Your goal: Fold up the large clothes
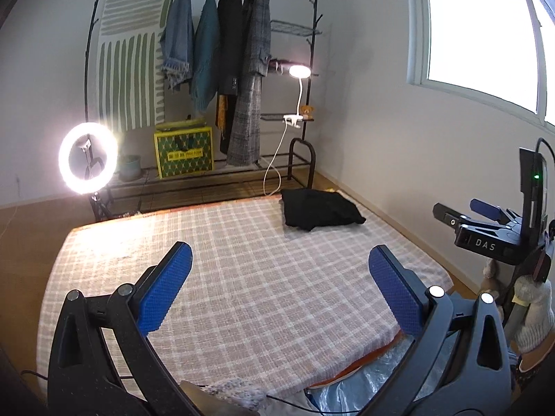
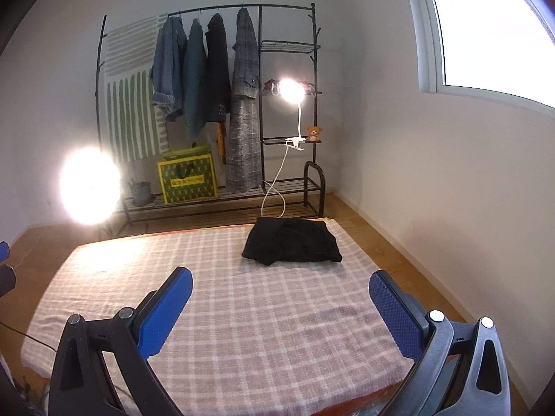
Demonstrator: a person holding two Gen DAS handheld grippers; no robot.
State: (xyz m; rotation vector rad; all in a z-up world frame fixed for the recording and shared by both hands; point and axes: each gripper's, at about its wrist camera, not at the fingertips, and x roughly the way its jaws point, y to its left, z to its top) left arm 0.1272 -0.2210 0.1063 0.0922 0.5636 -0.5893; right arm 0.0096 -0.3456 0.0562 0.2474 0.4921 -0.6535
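Observation:
A black garment (image 1: 319, 208) lies folded in a compact pile at the far right corner of the pink checked mat (image 1: 242, 277); it also shows in the right wrist view (image 2: 292, 240) on the same mat (image 2: 225, 312). My left gripper (image 1: 279, 260) is open and empty, held above the near half of the mat. My right gripper (image 2: 281, 289) is open and empty, also above the near half, well short of the garment. The right gripper's body shows in the left wrist view (image 1: 485, 228) at the right edge.
A black clothes rack (image 2: 215, 104) with several hanging coats stands against the far wall beyond the mat. A lit ring light (image 1: 88, 157) stands at the far left, a clip lamp (image 2: 292, 91) on the rack. A yellow-green bag (image 2: 187, 180) sits on the rack's bottom shelf.

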